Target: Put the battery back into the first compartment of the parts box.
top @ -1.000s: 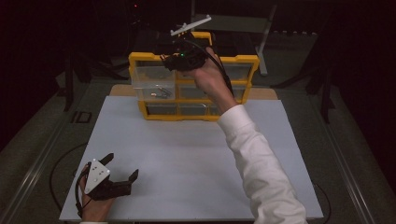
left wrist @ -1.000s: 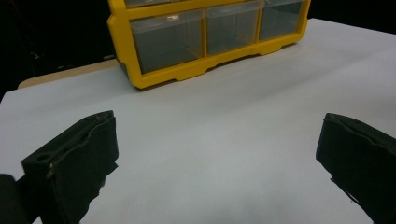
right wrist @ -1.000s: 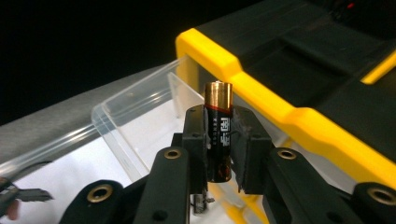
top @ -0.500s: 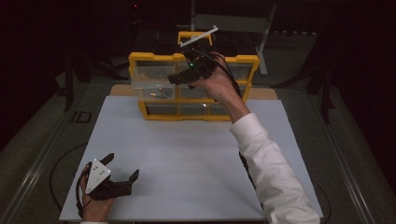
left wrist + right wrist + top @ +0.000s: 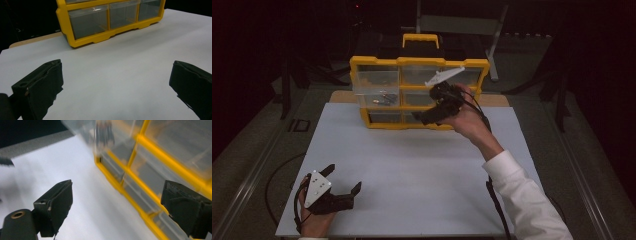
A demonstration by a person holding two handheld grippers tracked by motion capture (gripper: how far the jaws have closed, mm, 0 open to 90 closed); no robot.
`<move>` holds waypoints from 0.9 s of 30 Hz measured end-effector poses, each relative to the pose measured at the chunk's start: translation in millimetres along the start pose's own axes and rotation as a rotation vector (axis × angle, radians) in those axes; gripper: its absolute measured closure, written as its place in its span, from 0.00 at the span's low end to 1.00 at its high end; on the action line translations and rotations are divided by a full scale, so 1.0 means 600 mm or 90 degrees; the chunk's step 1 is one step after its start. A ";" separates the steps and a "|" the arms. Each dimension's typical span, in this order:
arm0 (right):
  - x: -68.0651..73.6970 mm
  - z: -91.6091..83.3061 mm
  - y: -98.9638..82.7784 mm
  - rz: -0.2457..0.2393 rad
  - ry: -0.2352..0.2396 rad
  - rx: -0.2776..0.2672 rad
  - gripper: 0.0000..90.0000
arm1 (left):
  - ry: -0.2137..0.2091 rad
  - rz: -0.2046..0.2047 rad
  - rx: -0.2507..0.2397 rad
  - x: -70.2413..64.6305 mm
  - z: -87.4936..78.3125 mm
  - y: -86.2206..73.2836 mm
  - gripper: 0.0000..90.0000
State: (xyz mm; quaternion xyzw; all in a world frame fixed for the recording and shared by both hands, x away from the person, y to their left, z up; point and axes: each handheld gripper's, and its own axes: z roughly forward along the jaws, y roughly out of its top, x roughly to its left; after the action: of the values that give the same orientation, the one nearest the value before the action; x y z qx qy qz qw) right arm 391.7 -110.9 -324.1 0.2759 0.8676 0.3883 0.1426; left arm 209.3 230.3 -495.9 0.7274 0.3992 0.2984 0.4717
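Observation:
A yellow drawer cabinet [image 5: 419, 64] with clear drawers stands at the far side of the white table sheet [image 5: 412, 175]. Its middle-left drawer [image 5: 377, 92] is pulled out and holds small dark parts. My right gripper [image 5: 424, 116] hovers in front of the cabinet's lower middle drawers, tilted left and down. In the right gripper view its jaws stand wide apart with nothing between them [image 5: 117, 202], the cabinet [image 5: 140, 172] close at the right, and the pulled-out drawer [image 5: 103, 131] blurred above. My left gripper [image 5: 343, 178] rests open near the table's front left corner, facing the cabinet [image 5: 110, 20].
A dark stand and a metal frame [image 5: 457, 22] rise behind the cabinet. A wooden board edge [image 5: 343, 96] shows under the sheet at the back left. The right arm's white sleeve [image 5: 522, 200] crosses the front right of the table.
My right gripper has come down from above the cabinet's top to the front of its lower middle drawers and moved rightward. The left gripper has stayed still.

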 end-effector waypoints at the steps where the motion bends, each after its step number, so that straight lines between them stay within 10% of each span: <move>1: 0.000 -0.001 -0.014 0.000 -0.001 -0.002 0.12 | 0.000 -0.002 0.000 0.000 0.000 0.000 0.00; 18: 0.022 -0.045 -0.284 0.070 -0.022 -0.154 0.12 | -0.001 -0.002 -0.007 -0.003 0.004 0.004 0.00; 27: 0.034 -0.084 -0.419 0.116 -0.106 -0.257 0.12 | -0.010 -0.008 -0.017 -0.004 0.009 0.006 0.00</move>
State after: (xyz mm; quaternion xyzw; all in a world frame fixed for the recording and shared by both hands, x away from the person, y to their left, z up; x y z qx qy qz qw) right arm 259.2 -266.4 -480.6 0.3498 0.7293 0.5409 0.2307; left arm 213.5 224.7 -495.0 0.7210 0.3957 0.2949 0.4864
